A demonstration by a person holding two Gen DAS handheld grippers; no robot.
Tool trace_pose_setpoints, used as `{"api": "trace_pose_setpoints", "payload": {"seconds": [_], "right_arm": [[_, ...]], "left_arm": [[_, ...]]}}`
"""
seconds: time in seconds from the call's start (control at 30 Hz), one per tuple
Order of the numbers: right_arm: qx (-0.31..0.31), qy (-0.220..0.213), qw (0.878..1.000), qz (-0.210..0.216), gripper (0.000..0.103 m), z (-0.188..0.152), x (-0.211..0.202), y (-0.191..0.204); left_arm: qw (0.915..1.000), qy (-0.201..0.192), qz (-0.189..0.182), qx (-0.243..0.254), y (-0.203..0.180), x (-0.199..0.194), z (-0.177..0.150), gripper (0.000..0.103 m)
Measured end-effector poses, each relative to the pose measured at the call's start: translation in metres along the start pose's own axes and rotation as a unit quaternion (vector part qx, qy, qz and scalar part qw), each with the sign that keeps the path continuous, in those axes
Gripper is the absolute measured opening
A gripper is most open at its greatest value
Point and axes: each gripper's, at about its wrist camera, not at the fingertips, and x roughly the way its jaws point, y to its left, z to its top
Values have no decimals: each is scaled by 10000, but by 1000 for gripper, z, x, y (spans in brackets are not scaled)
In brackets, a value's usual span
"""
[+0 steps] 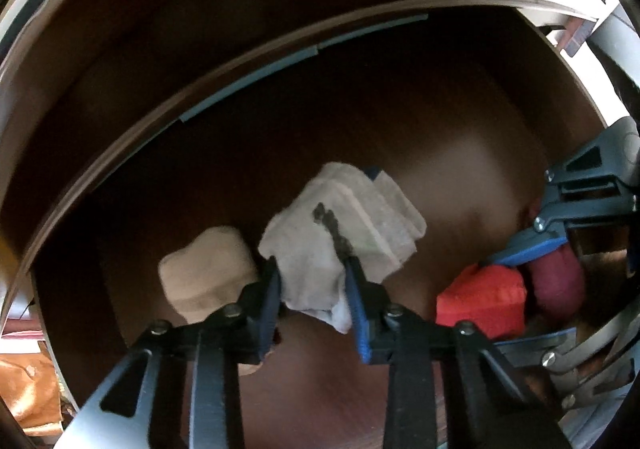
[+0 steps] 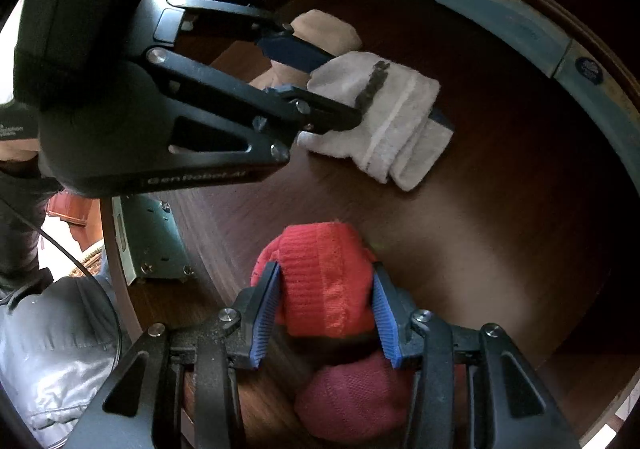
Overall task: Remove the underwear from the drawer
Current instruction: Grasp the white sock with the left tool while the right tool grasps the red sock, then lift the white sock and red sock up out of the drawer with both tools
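Observation:
I look into a dark brown wooden drawer (image 1: 460, 177). My left gripper (image 1: 312, 281) is shut on a folded white-grey underwear piece (image 1: 340, 225) with a dark mark on it; it also shows in the right wrist view (image 2: 384, 117) with the left gripper (image 2: 340, 89) on its left end. My right gripper (image 2: 326, 305) is shut on a folded red underwear piece (image 2: 324, 273), seen at the right in the left wrist view (image 1: 480, 301).
A beige folded piece (image 1: 204, 273) lies left of the white one. A maroon piece (image 2: 352, 401) lies under my right gripper. The drawer's back wall carries a pale blue strip (image 2: 500, 13). A metal bracket (image 2: 148, 241) sits on the drawer's left side.

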Motion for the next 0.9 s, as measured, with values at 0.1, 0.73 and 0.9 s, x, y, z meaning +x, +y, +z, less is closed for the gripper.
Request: {"api": "trace_pose_setpoints", "payload": {"seconds": [0.1,0.73,0.9], "right_arm": [[26,55,10000,7,47,1,3,0],[-175,-230,9995,-135,31,6,-8,18],[-216,-491,9985,-86,31,3,-19,22]], "left_arm": [[9999,66,64,95,-4,3,9,40],[9990,-414,116,99,-2,-4,31,13],[9956,-856,120,-352,15,-20,19,13]]}}
